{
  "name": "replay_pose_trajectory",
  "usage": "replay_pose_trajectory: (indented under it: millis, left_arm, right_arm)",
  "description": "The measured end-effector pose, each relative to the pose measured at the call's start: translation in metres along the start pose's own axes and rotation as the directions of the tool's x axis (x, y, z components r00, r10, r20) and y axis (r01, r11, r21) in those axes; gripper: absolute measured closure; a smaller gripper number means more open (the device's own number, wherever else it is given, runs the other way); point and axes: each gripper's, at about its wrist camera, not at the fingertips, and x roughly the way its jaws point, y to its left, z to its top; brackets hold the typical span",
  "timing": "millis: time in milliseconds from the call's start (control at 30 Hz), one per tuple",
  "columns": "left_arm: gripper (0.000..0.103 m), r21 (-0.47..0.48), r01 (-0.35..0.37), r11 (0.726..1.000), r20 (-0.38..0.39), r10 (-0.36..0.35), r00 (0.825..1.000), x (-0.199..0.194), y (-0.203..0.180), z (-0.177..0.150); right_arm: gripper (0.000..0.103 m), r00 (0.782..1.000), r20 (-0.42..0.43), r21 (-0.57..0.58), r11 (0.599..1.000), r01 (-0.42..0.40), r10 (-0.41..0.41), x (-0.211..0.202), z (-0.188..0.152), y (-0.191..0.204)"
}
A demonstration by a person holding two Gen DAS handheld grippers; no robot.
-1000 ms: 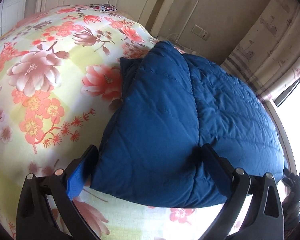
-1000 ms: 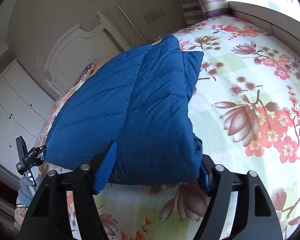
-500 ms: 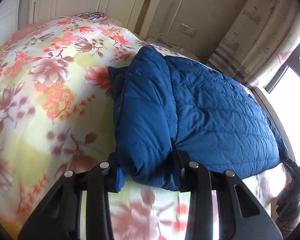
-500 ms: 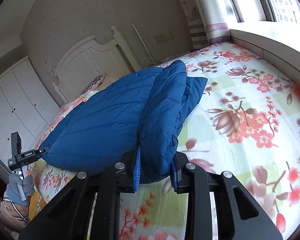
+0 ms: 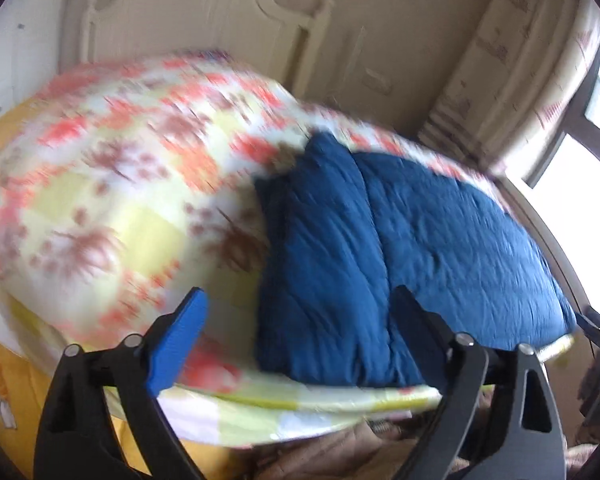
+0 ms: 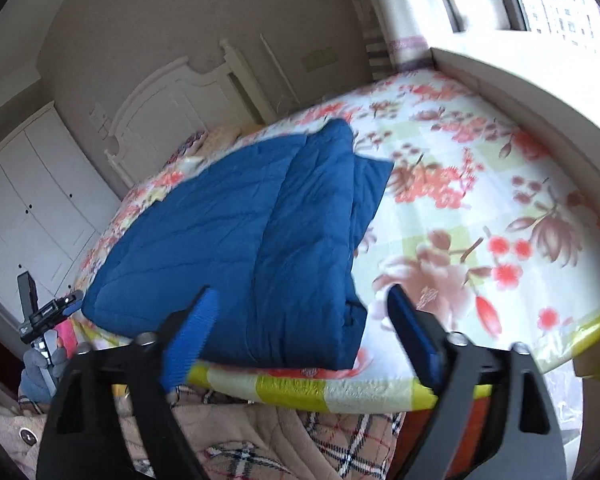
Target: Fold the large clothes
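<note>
Bedroom, floral bed (image 6: pixel 480 208): folded blue quilted jacket (image 6: pixel 260 240) lying near the foot edge, released. Left hand-held gripper (image 5: pixel 296 320) and right hand-held gripper (image 6: pixel 300 320) jaws just opened wide, empty, clear of fabric, likely so the fold stays put.

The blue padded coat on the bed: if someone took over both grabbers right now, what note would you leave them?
Left gripper: jaws have just been opening, wide now, nothing between them.
Right gripper: the same, open and empty.
Blue coat: lies folded on the flowered bedspread, near the bed's front edge, touched by neither gripper.
Done: the fold has been released.
Left: probably check that it is neat; another fold may be wanted.
</note>
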Motion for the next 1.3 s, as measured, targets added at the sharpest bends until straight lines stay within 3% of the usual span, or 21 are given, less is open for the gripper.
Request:
replay_pose_trajectory:
  millis: [67,200,300,467,567,600,667,767,867,900,967,1067,1200,1267,1300]
  left_arm:
    - [0.007,0.001,-0.049,0.999,0.076,0.049,0.996,-0.014,-0.002,0.017]
    - [0.007,0.112,-0.022,0.993,0.124,0.008,0.992,-0.003,-0.054,0.053]
    - [0.003,0.192,0.002,0.981,0.102,-0.022,0.995,0.026,-0.105,0.068]
    - [0.003,0.264,-0.037,0.964,-0.016,0.042,0.999,0.110,-0.166,0.087]
    - [0.003,0.333,-0.073,0.940,-0.085,0.108,0.991,0.157,-0.183,0.080]
    - [0.003,0.351,-0.077,0.933,-0.109,0.122,0.986,0.171,-0.182,0.075]
    - [0.002,0.324,-0.056,0.944,-0.150,0.110,0.983,0.193,-0.177,0.068]
    - [0.002,0.349,-0.078,0.934,-0.141,0.134,0.981,0.197,-0.180,0.066]
    - [0.003,0.351,-0.068,0.934,-0.182,0.139,0.973,0.196,-0.180,0.072]
    - [0.003,0.349,-0.054,0.935,-0.189,0.127,0.974,0.192,-0.182,0.076]
    - [0.003,0.350,-0.019,0.936,-0.157,0.079,0.985,0.177,-0.190,0.094]
    - [0.002,0.401,-0.066,0.914,-0.064,0.100,0.993,0.174,-0.209,0.124]
    - [0.003,0.422,-0.103,0.901,-0.116,0.166,0.979,0.220,-0.218,0.140]
    - [0.002,0.456,-0.141,0.879,-0.133,0.224,0.965,0.249,-0.218,0.134]
    - [0.002,0.461,-0.138,0.877,-0.162,0.236,0.958,0.264,-0.214,0.129]
  right_arm:
    - [0.010,0.997,0.073,-0.087,0.995,0.045,-0.039,-0.012,0.018,0.022]
    - [0.010,0.996,0.082,-0.299,0.952,0.066,-0.043,0.015,0.042,0.093]
    - [0.011,0.999,0.039,-0.443,0.896,0.023,-0.006,0.055,0.048,0.153]
    - [0.011,0.997,-0.059,-0.583,0.812,0.008,-0.053,0.136,0.046,0.211]
    - [0.011,0.966,-0.216,-0.635,0.772,-0.031,-0.139,0.197,0.023,0.207]
    - [0.009,0.962,-0.248,-0.604,0.795,-0.060,-0.115,0.210,0.018,0.197]
    - [0.009,0.964,-0.263,-0.537,0.837,-0.102,-0.051,0.214,0.021,0.183]
    - [0.009,0.966,-0.244,-0.569,0.819,-0.072,-0.084,0.214,0.015,0.187]
    - [0.012,0.946,-0.304,-0.561,0.823,-0.084,-0.111,0.214,0.025,0.191]
    - [0.022,0.950,-0.289,-0.573,0.816,-0.076,-0.115,0.209,0.033,0.194]
    - [0.024,0.976,-0.192,-0.613,0.789,-0.039,-0.101,0.190,0.060,0.206]
    - [0.041,0.990,-0.085,-0.648,0.761,0.034,-0.116,0.191,0.094,0.214]
    - [0.051,0.976,-0.175,-0.602,0.798,-0.003,-0.129,0.246,0.117,0.205]
    - [0.051,0.960,-0.208,-0.630,0.776,0.016,-0.188,0.279,0.106,0.198]
    - [0.051,0.941,-0.254,-0.635,0.772,0.013,-0.224,0.303,0.095,0.188]
